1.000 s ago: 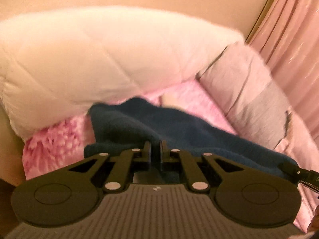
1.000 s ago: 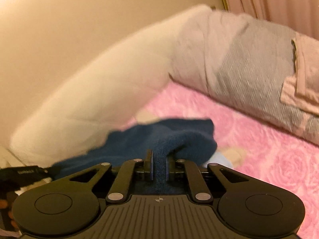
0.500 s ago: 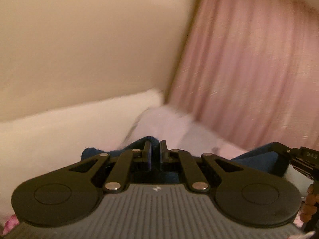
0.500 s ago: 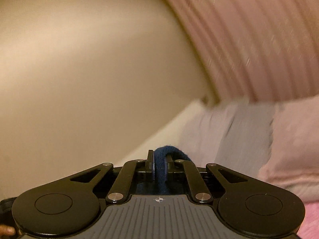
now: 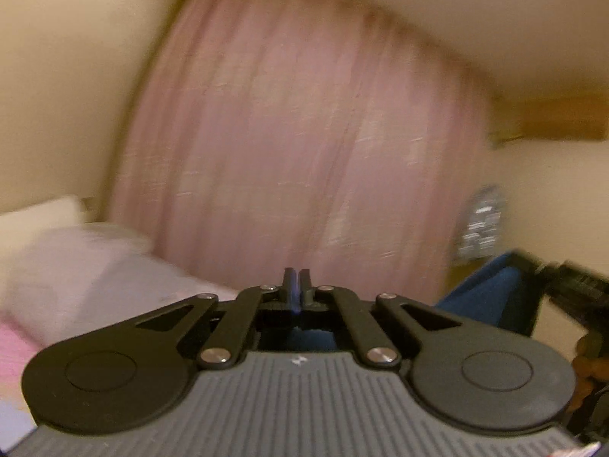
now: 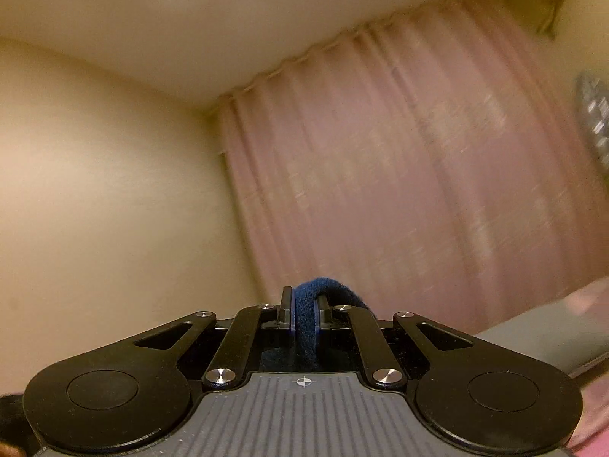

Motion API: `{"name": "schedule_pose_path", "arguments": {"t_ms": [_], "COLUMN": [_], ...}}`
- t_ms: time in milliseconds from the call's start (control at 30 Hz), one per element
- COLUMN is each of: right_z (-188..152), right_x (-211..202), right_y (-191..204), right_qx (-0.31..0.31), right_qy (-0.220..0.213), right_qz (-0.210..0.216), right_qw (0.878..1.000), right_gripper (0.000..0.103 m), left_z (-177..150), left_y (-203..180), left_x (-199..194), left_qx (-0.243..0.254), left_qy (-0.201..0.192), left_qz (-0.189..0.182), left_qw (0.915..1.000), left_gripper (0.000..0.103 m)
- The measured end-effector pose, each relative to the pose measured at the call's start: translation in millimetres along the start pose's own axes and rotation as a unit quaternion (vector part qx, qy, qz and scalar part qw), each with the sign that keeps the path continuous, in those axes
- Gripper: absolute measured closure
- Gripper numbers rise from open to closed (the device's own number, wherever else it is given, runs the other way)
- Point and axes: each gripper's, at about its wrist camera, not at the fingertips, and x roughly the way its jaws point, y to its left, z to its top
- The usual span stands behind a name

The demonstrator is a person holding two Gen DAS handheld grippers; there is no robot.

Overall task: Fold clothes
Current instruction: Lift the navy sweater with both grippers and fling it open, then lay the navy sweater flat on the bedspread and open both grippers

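We are looking along both grippers, tilted upward, each camera facing the pink curtain and cream wall from well back. Both views are sharing that curtain; the left view is also catching the right gripper at its right edge.

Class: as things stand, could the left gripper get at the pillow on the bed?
Probably not: the left gripper is shut on the blue garment, held up toward the curtain, and the pillow lies lower left.
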Motion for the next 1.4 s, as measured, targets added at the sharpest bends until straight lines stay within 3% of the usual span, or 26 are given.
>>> {"name": "schedule_pose_path", "arguments": {"t_ms": [67,100,133,167,200,267,367,433,500,533,600,667,733,833,1000,1133,1400], "right_z": [3,1,-10,-25,-40,-77,-128,-157,-165,-164,-164,-167,-167,-169,-190,-204,-208], "right_x": [-22,-31,-38,-43,-48,-66,-104,-129,-158,-167,-182,-196,-199,-204,-207,-219,-233], "right_y": [-26,-40,-54,-68,-83,-109,-142,-154,-165,-166,-163,-155,-139,-115,-79,-53,-31], "right_qx": [-0.026,-0.046,-0.066,-0.086,-0.106,-0.133,-0.106,-0.071,-0.055,-0.049,-0.04,-0.028,-0.018,-0.016,-0.008,-0.006,-0.006], "right_qy": [0.051,0.097,0.147,0.199,0.249,0.339,0.439,0.48,0.499,0.501,0.501,0.501,0.499,0.492,0.482,0.492,0.481], "right_qz": [-0.029,-0.047,-0.07,-0.094,-0.118,-0.166,-0.215,-0.238,-0.257,-0.264,-0.278,-0.29,-0.292,-0.295,-0.301,-0.311,-0.342], "right_qw": [0.998,0.993,0.984,0.972,0.955,0.916,0.866,0.842,0.826,0.823,0.819,0.815,0.816,0.819,0.822,0.813,0.807], "right_gripper": [0.096,0.078,0.028,0.005,0.0,0.001,0.001,0.001,0.001,0.001,0.001,0.001,0.001,0.001,0.001,0.001,0.001], "left_z": [-19,-28,-49,-71,-93,-149,-228,-269,-290,-291,-288,-276,-264,-247,-243,-243,-238], "left_y": [-34,-50,-60,-68,-77,-83,-77,-74,-67,-72,-77,-88,-94,-96,-81,-68,-63], "left_x": [6,10,19,29,38,52,43,31,17,15,18,20,17,4,-20,-38,-61], "left_qx": [-0.007,-0.011,-0.014,-0.017,-0.021,-0.032,-0.04,-0.044,-0.034,-0.021,0.012,0.045,0.069,0.087,0.125,0.137,0.153], "left_qy": [0.018,0.028,0.073,0.121,0.168,0.273,0.405,0.474,0.509,0.519,0.519,0.503,0.483,0.466,0.468,0.47,0.459], "left_qz": [-0.038,-0.056,-0.049,-0.039,-0.03,0.018,0.081,0.104,0.104,0.099,0.087,0.078,0.067,0.053,0.052,0.051,0.032], "left_qw": [0.9991,0.998,0.996,0.9917,0.985,0.9612,0.9096,0.8733,0.854,0.8489,0.8503,0.8598,0.8702,0.8788,0.8736,0.8705,0.8743], "left_gripper": [0.103,0.103,0.102,0.097,0.097,0.093,0.093,0.093,0.091,0.09,0.083,0.075,0.073,0.065,0.065,0.065,0.064]}}
